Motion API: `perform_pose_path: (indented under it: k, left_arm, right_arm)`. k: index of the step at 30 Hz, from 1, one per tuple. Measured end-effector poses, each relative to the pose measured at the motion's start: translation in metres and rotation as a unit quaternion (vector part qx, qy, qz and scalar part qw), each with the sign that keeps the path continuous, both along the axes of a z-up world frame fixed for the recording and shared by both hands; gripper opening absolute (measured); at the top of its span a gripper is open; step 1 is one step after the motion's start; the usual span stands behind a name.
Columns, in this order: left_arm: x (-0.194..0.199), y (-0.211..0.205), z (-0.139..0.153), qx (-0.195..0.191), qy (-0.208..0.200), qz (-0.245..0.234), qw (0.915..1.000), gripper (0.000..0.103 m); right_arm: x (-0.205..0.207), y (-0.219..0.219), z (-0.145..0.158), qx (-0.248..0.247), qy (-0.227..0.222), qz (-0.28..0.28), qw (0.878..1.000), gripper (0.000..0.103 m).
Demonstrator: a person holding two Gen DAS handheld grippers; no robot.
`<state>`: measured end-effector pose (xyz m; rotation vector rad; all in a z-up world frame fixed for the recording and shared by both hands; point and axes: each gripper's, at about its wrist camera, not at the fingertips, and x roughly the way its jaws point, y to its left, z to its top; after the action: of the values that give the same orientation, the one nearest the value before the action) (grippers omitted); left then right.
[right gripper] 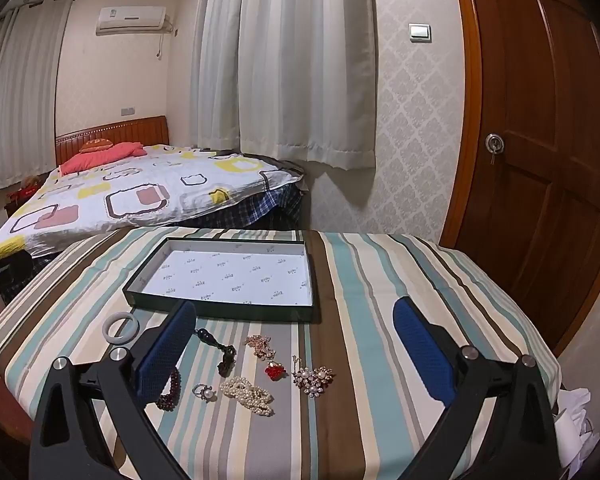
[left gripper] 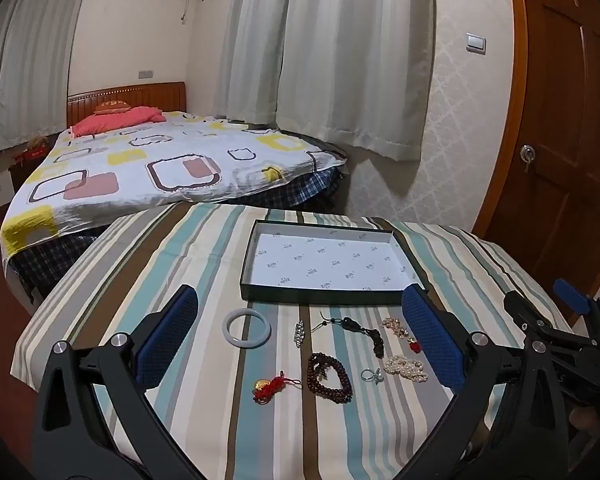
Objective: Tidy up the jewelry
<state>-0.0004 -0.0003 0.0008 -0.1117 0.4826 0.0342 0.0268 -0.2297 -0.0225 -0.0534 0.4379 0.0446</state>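
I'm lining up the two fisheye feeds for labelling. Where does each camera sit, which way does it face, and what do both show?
Left wrist: on the left hand-held gripper, facing the bed across the striped table; its open blue fingers frame the white bangle and box tray; the right hand-held gripper shows at right.
Right wrist: on the right hand-held gripper, further right, nearer the door; open fingers frame the pearl necklace.
Shared: tray, bangle, pearls, bed, door.
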Motion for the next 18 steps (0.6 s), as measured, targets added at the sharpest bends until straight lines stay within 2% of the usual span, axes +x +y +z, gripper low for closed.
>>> perform_pose_path:
  k: [3,10,18]
  left_arm:
    - [-0.002,-0.004,0.002,0.011,-0.007,0.003,0.9999,0.100]
    - [-0.003,-0.003,0.014,0.007,-0.002,0.006,1.0000,0.100]
    - [-0.002,-0.002,0.011,0.009,0.001,0.010,0.9999,0.100]
  right_arm:
    - [0.000,0.000,0.000,-0.001,0.000,-0.001,1.000,0.096]
    - [0.000,0.003,-0.001,-0.001,0.000,-0.001,1.000,0.096]
    - [0.000,-0.001,0.001,-0.001,-0.001,-0.001,1.000,0.096]
